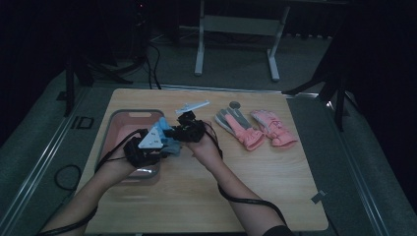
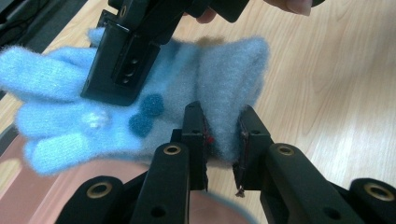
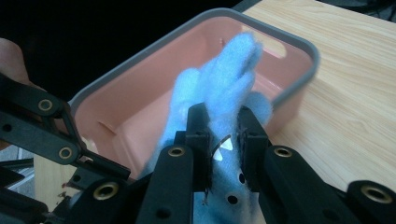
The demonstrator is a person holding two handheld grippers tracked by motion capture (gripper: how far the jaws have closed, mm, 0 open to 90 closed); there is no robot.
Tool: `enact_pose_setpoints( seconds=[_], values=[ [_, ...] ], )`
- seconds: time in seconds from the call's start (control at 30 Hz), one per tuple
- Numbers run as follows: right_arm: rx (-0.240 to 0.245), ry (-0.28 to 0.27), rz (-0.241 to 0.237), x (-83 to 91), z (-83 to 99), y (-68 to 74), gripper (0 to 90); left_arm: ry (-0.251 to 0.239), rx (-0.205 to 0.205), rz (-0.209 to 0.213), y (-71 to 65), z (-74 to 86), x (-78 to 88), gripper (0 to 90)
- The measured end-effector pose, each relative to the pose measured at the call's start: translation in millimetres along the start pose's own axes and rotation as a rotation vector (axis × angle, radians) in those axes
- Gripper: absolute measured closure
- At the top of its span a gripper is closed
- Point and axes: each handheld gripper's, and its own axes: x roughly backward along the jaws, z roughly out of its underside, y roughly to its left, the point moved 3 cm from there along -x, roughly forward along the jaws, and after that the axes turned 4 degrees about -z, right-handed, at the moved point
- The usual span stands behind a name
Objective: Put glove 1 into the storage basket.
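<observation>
A fluffy light-blue glove (image 1: 163,125) with dark blue dots hangs between both grippers above the right rim of a pink bin (image 1: 129,116). My left gripper (image 1: 166,147) is shut on the glove's folded cuff (image 2: 233,74), with its jaws (image 2: 222,135) pinching the fabric. My right gripper (image 1: 173,134) is shut on the blue glove (image 3: 224,70) nearer the fingers, which point towards the bin (image 3: 299,39). Two pink gloves (image 1: 248,132) (image 1: 273,129) with grey palms lie side by side on the wooden table (image 1: 196,196), to the right.
A white flat piece (image 1: 193,106) and a small grey round mark (image 1: 234,104) lie near the table's far edge. Dark floor, cables and a white frame's legs (image 1: 199,54) are beyond the table. Both forearms come in from the bottom.
</observation>
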Motion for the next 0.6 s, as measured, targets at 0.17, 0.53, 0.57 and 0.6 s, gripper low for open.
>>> enact_pose_setpoints(
  seconds=[0.17,0.53,0.57,0.6],
  values=[
    [0.005,0.010,-0.030,-19.6,-9.8,10.9,78.9,0.022,0.022,-0.021,7.8,18.0,11.6,77.6],
    [0.029,0.047,-0.090,-71.3,-27.6,35.3,79.0,0.060,0.101,-0.058,23.7,65.2,37.8,77.6],
    [0.035,0.055,-0.101,-82.0,-29.7,40.2,79.0,0.062,0.106,-0.056,25.1,69.3,39.7,77.6],
    [0.032,0.056,-0.105,-85.5,-29.8,41.6,79.0,0.065,0.106,-0.060,26.2,73.1,40.6,77.6]
  ],
)
